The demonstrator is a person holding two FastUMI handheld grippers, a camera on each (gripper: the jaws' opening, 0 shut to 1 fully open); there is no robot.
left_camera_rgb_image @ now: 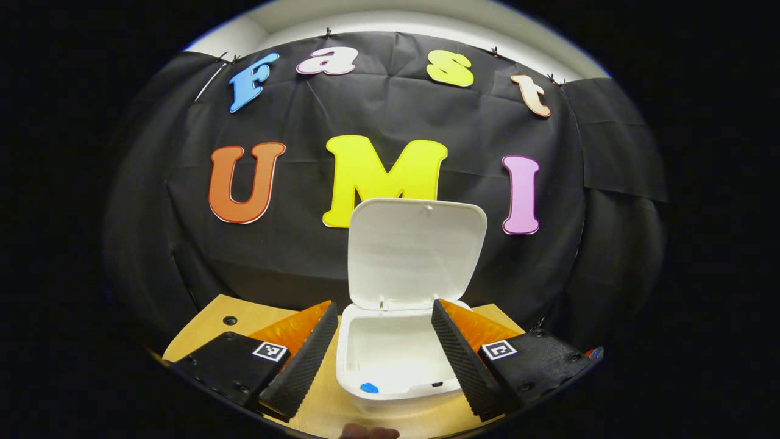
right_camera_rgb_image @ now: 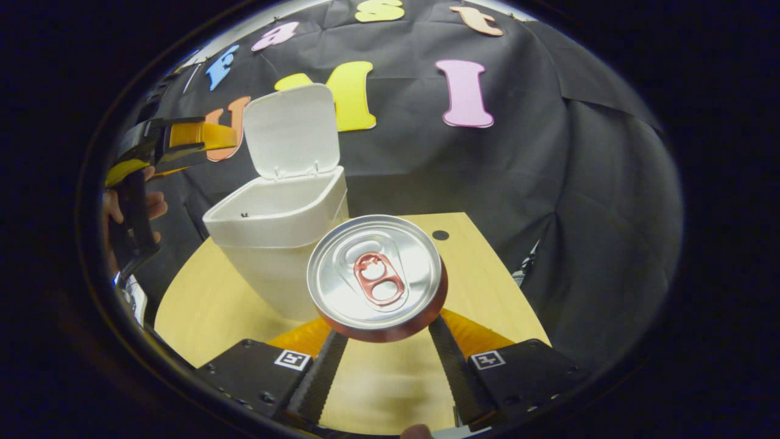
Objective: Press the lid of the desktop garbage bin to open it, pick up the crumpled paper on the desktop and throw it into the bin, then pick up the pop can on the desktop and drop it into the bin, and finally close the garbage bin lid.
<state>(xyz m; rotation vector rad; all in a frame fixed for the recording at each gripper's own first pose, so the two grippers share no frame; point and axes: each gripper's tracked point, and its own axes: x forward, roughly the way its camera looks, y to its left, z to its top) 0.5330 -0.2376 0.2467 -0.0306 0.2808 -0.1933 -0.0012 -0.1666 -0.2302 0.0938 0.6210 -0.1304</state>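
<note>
Bin [right_camera_rgb_image: 277, 244] stands on the wooden desktop [right_camera_rgb_image: 201, 305], lid [right_camera_rgb_image: 292, 131] hinged up at the back against the booth wall, mouth open. Everything below is placed relative to this bin.

Right gripper [right_camera_rgb_image: 385, 341]: closed on the pop can [right_camera_rgb_image: 376, 277], a finger on either side of the body just under the top rim. The can is upright, long axis vertical, pull tab facing the camera. It appears raised off the desktop, though the underside is hidden, so that is a judgement. The can sits in front of the bin and slightly to its right, near its front wall, with the can top roughly level with the bin's rim or a little below; the lens makes that hard to judge.

Left gripper [left_camera_rgb_image: 384, 360]: fingers spread wide, holding nothing, hovering just in front of the bin and looking down into its mouth. In the right gripper view it hangs to the left of the lid [right_camera_rgb_image: 173, 143], a hand [right_camera_rgb_image: 131, 210] on its handle.

Inside the bin [left_camera_rgb_image: 390, 353]: pale interior, a small blue spot near the front edge. Crumpled paper not made out.

Judgement: can step in hand. The move turns on getting the can up and over the front rim, toward the lid. The right gripper has it; the left is nearer the lid for closing.
</note>
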